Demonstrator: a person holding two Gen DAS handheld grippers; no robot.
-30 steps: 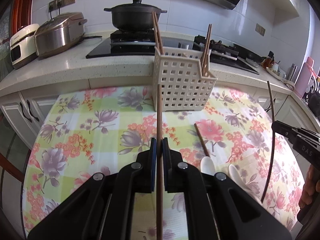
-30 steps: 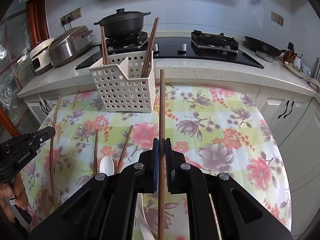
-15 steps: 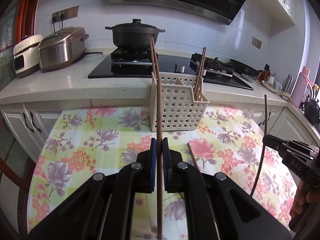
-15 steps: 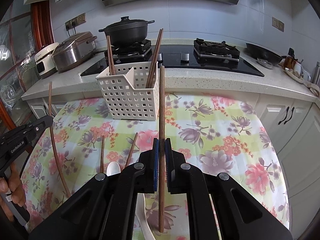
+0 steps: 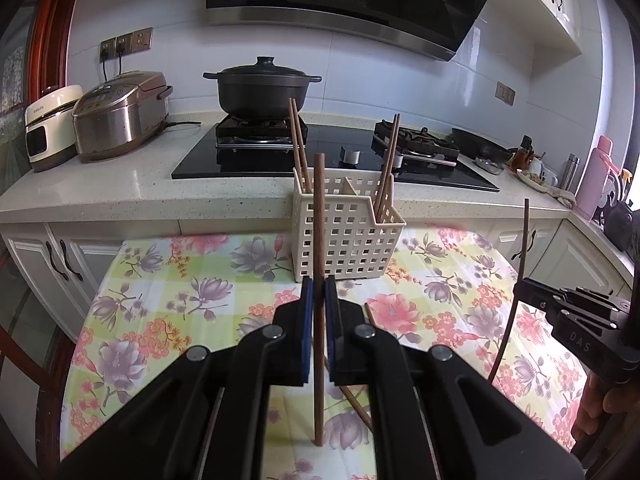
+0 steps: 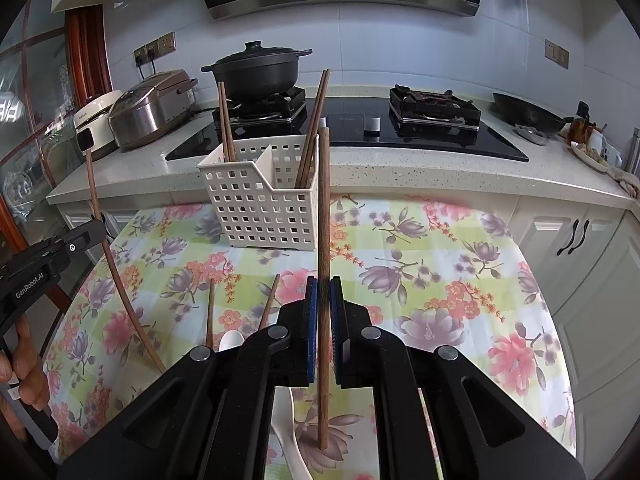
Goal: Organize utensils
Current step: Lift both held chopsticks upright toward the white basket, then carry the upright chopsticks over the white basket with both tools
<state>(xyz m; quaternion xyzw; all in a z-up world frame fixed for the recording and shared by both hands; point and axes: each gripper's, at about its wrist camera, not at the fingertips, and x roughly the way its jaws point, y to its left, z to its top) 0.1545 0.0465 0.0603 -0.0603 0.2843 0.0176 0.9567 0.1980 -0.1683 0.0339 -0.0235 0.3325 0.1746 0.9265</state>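
Observation:
My left gripper (image 5: 319,286) is shut on a brown chopstick (image 5: 319,208) that stands upright above the floral tablecloth, in front of the white slotted basket (image 5: 352,240). My right gripper (image 6: 323,284) is likewise shut on a second brown chopstick (image 6: 323,200), held upright to the right of the basket (image 6: 256,208). Each gripper shows in the other's view: the right gripper (image 5: 522,292) at the right edge, the left gripper (image 6: 96,230) at the left edge. Chopsticks stand in both basket compartments (image 6: 225,120) (image 6: 314,128).
Two loose chopsticks (image 6: 209,308) (image 6: 269,302) and white spoons (image 6: 232,338) (image 6: 288,432) lie on the tablecloth (image 6: 420,264) below my grippers. Behind the basket runs a counter with a black pot (image 5: 262,88), rice cookers (image 5: 120,116) and a hob (image 6: 434,108).
My left gripper has risen with its chopstick, so the basket now sits lower and farther off in its view. The right gripper has hardly moved and keeps its chopstick.

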